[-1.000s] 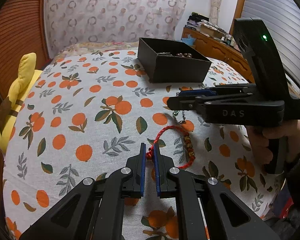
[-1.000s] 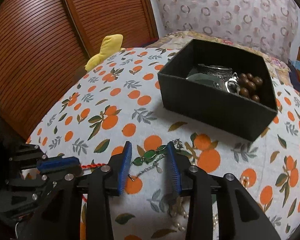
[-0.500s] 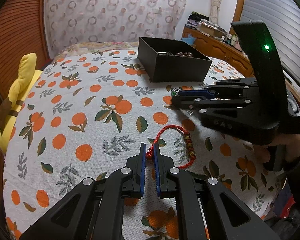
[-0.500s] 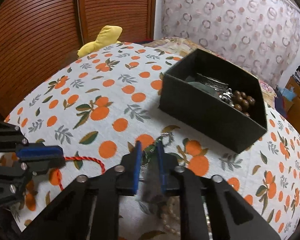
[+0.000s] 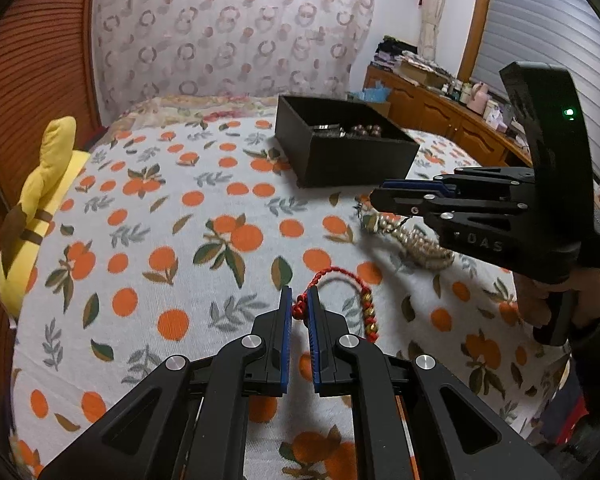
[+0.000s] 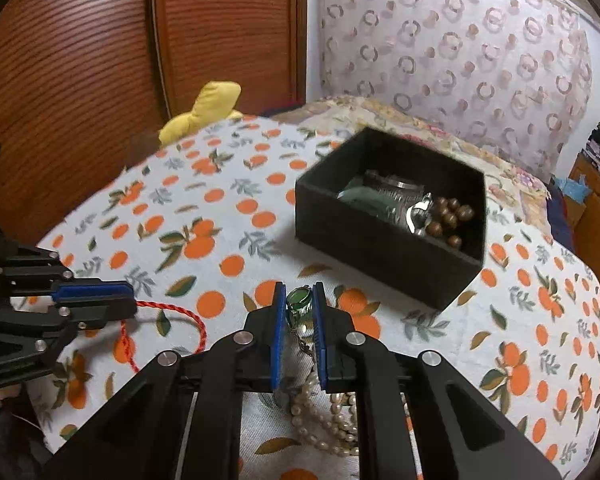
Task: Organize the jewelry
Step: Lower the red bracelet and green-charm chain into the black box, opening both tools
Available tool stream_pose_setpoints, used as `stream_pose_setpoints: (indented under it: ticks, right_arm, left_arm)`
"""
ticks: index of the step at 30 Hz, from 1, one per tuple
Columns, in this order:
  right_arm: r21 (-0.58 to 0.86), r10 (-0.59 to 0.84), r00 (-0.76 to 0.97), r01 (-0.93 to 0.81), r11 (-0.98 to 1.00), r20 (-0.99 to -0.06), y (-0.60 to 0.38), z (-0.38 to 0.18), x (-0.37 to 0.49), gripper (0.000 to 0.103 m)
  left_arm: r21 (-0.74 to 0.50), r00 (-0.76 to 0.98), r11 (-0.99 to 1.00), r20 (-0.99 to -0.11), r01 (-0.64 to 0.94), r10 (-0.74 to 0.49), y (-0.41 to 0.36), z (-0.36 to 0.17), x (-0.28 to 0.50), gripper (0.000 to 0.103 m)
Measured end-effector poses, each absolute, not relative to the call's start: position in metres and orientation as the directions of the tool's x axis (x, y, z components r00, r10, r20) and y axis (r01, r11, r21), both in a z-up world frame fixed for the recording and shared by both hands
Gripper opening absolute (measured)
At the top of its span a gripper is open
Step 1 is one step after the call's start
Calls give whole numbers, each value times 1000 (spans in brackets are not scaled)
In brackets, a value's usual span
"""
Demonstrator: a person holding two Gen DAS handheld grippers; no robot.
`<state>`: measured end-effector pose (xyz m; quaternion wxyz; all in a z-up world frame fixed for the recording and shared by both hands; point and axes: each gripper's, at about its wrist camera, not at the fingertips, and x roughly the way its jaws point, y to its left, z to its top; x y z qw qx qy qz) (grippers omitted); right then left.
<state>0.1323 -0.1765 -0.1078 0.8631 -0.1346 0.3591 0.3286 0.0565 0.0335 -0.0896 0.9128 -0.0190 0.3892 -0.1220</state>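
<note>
The right gripper [image 6: 299, 312] is pinching a green bracelet [image 6: 299, 299] between nearly closed jaws, its chain trailing down toward the pearls [image 6: 324, 420] heaped on the cloth [image 6: 228, 240] just beneath. The left gripper [image 5: 299, 312] is closed almost as far on the knot of a red cord [image 5: 332, 276], most of which is lying slack on the cloth. The box [image 6: 384, 248] is sitting just beyond the right gripper, already holding brown beads [image 6: 448, 220] and a silver bangle [image 6: 396, 192]. The likeliest trouble is the trailing chain: it could be catching in the pearls and dragging them along, or snagging the box's near wall if the carry is too low. The grip is only on one green stone, so a jerk could be slipping it free. The cord's loose loop could likewise be hooking on the right gripper, which is hanging near it. Room is good otherwise: the box is open-topped, with bare cloth to its left, and a yellow toy [image 6: 204, 108] is lying well apart at the cloth's far edge.
</note>
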Motion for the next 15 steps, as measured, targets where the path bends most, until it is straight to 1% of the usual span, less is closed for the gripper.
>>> stream_pose_setpoints:
  ticks: [15]
  right_arm:
    - [19, 550, 581, -677, 736, -601, -207, -41, 146, 15]
  left_arm:
    - [-119, 739, 964, -622, 237, -259, 20, -39, 82, 6]
